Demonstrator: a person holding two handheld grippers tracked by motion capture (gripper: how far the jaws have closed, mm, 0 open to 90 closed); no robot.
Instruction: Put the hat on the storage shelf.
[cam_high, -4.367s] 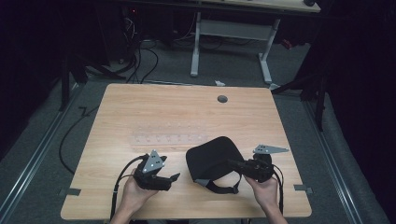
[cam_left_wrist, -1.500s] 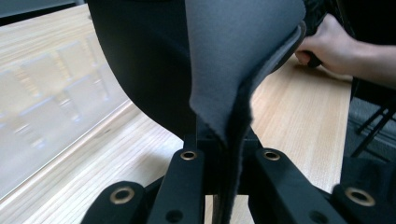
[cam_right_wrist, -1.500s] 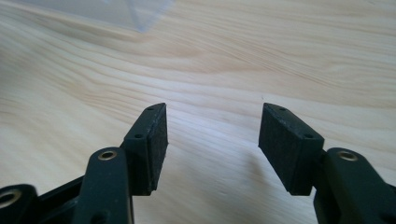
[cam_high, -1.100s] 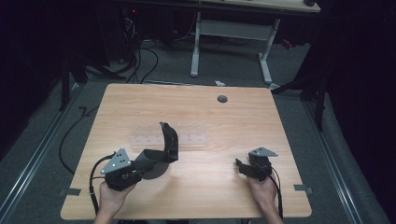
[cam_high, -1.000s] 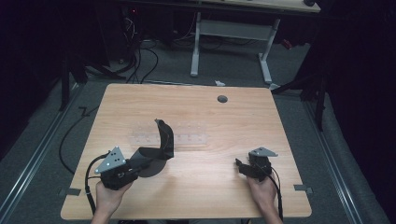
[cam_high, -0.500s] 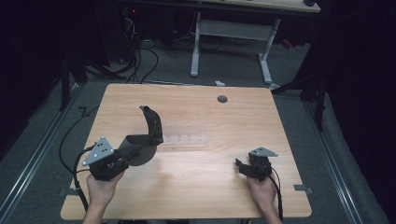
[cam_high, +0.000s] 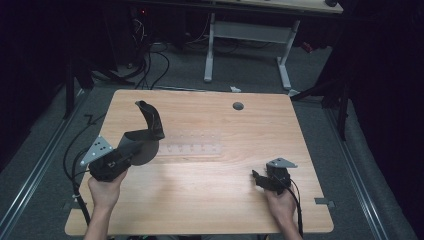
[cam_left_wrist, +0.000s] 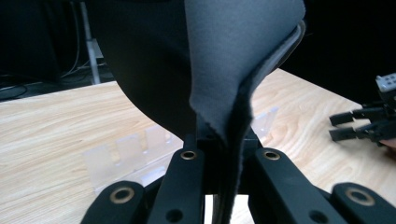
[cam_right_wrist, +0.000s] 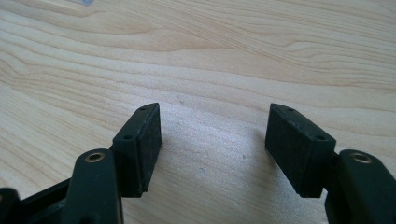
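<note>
Now farther left: left tool (cam_high: 131, 150), cap (cam_high: 146, 131).

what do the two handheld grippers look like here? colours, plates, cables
Both grippers are black. The left gripper and right gripper each carry a grey three-cornered plate with small holes on top and trail a black cable. The jaws are black bars with brass-ringed pivot holes; the right gripper's pads look textured. Forearms bare, no sleeves.
</note>
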